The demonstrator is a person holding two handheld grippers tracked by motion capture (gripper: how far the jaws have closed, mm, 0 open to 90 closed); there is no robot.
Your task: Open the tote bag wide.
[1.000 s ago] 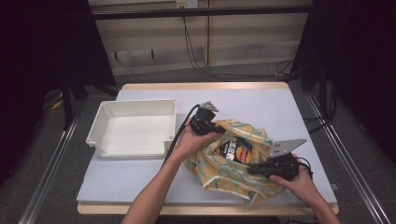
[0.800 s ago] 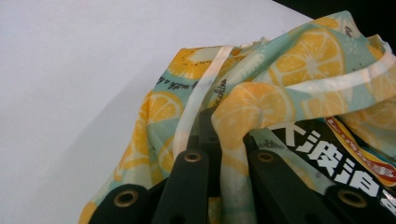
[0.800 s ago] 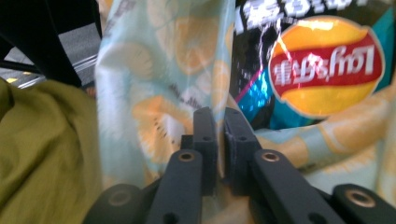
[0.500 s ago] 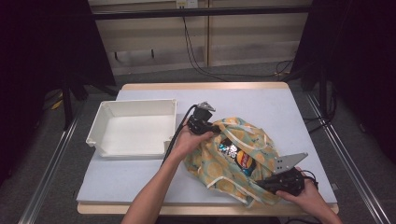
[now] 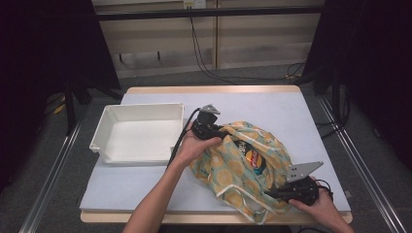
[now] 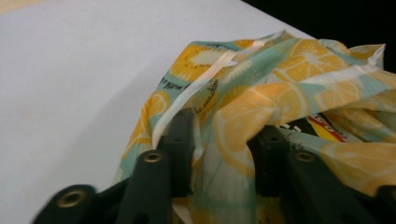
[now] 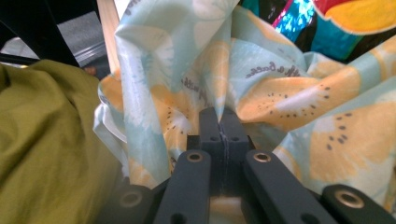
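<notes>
A light-blue cloth bag (image 5: pixel 228 170) printed with orange slices lies at the table's front right, its mouth spread wide. Inside it shows a colourful snack packet (image 5: pixel 252 158). My left gripper (image 5: pixel 219 133) is at the bag's far-left rim. Its jaws have just been opening, and in the left gripper view (image 6: pixel 226 144) they stand apart with a loose fold of the bag (image 6: pixel 289 70) between them. My right gripper (image 5: pixel 271 194) is near the table's front edge. In the right gripper view (image 7: pixel 223 126) it is shut on the bag's (image 7: pixel 303 93) near rim.
An empty white tray (image 5: pixel 145 106) stands left of the bag. The table's front edge runs just below the right hand. Olive-green cloth (image 7: pixel 42 130) hangs at the left of the right gripper view. Cables trail on the floor behind the table.
The right hand has drawn the bag's near rim toward the front-right corner, spreading the mouth wider. The left hand has stayed at the far rim.
</notes>
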